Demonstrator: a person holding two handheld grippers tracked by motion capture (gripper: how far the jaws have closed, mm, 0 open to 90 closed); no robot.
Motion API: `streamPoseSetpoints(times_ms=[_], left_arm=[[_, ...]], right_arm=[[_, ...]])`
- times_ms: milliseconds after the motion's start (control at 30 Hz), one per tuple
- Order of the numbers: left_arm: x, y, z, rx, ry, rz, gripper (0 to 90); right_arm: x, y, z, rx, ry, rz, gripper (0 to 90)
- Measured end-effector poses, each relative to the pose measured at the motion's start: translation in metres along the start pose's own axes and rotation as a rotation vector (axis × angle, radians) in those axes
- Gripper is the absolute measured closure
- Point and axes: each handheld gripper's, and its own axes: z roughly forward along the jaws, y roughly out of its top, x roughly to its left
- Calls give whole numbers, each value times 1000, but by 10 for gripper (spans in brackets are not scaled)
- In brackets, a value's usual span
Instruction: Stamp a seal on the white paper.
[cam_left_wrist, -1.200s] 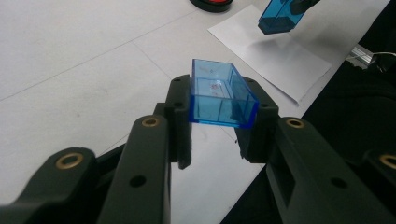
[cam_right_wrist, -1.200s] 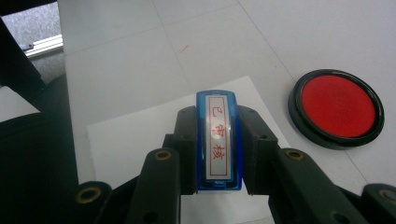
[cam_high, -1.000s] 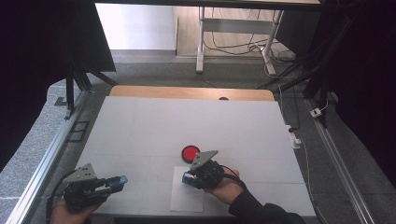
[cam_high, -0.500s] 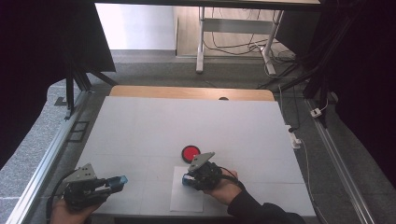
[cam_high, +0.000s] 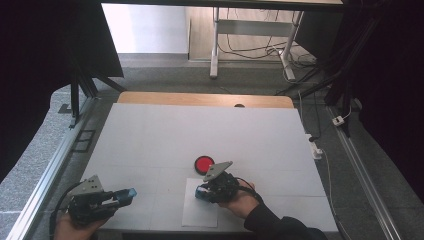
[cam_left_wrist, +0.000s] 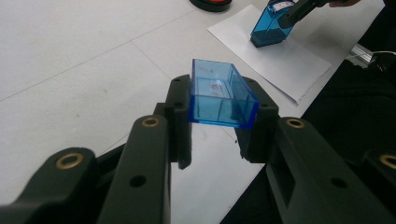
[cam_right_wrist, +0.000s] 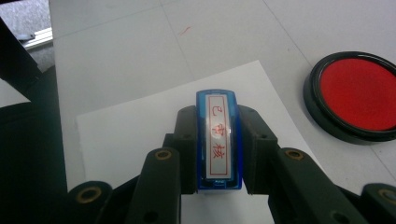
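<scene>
Nothing has shifted since a second ago: both hands sit where they were, and the red ink pad (cam_high: 204, 163) and the sheet of paper (cam_high: 200, 212) lie unchanged. Right gripper (cam_right_wrist: 218, 154) is clamped on the blue stamp (cam_right_wrist: 218, 140), which the left gripper view shows standing base-down on the paper, tilted, with its labelled top facing the camera in the right gripper view. Left gripper (cam_left_wrist: 219, 123) pinches the stamp's clear blue cap (cam_left_wrist: 219, 98), held off the table (cam_high: 150, 135) near the front-left corner. Risks now: that tilt could leave a half print or a smear if the stamp is dragged rather than lifted straight, and the loose paper may slide or lift with it, since nothing pins it down. The ink pad sits just beyond the sheet, so a sweep forward could knock it. The paper's near edge lies close to the table's front edge, yet there's broad bare table behind and to both sides.
</scene>
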Motion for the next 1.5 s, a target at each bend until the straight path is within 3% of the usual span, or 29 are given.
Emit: streamPoseSetpoints(times_ms=[300, 733, 1300, 1500], left_arm=[[0, 0, 0, 1, 2, 0, 682], [0, 0, 1, 3, 3, 0, 682], [0, 0, 0, 3, 0, 0, 682], [0, 0, 0, 4, -2, 0, 682]], right_arm=[[-1, -1, 0, -4, 4, 7, 721], [7, 1, 1, 10, -38, -30, 722], [-1, -2, 1, -12, 5, 19, 721], [2, 1, 1, 5, -10, -2, 718]])
